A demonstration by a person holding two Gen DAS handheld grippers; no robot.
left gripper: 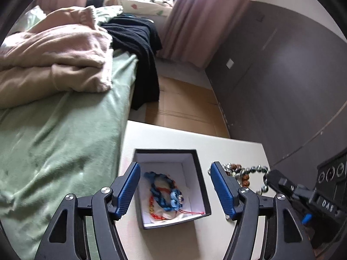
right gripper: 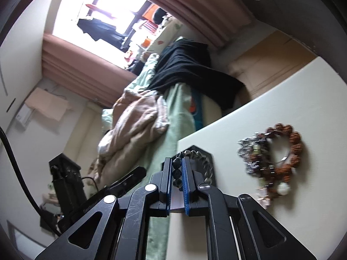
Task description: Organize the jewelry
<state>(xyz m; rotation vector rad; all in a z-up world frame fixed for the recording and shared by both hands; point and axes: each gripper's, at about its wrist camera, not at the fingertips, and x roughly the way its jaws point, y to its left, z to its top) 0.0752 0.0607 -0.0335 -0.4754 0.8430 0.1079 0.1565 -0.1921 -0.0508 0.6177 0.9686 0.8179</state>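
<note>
A black box with a white lining point(left gripper: 201, 179) stands open on the white table point(left gripper: 173, 136). Blue and red braided bracelets point(left gripper: 167, 195) lie inside it. My left gripper point(left gripper: 173, 173) is open, its fingers on either side of the box. My right gripper point(right gripper: 178, 169) is shut on a dark beaded bracelet point(right gripper: 201, 160) and holds it above the table, near the black box point(right gripper: 213, 158). In the left wrist view the right gripper point(left gripper: 269, 179) holds this beaded bracelet point(left gripper: 256, 170) right of the box. A pile of brown and metallic bead bracelets point(right gripper: 279, 162) lies on the table.
A bed with a green sheet point(left gripper: 60, 134), a pink blanket point(left gripper: 54, 54) and black clothing point(left gripper: 138, 43) lies left of the table. Cardboard point(left gripper: 184, 104) covers the floor beyond. A dark wardrobe point(left gripper: 282, 75) stands on the right. Pink curtains point(left gripper: 199, 17) hang behind.
</note>
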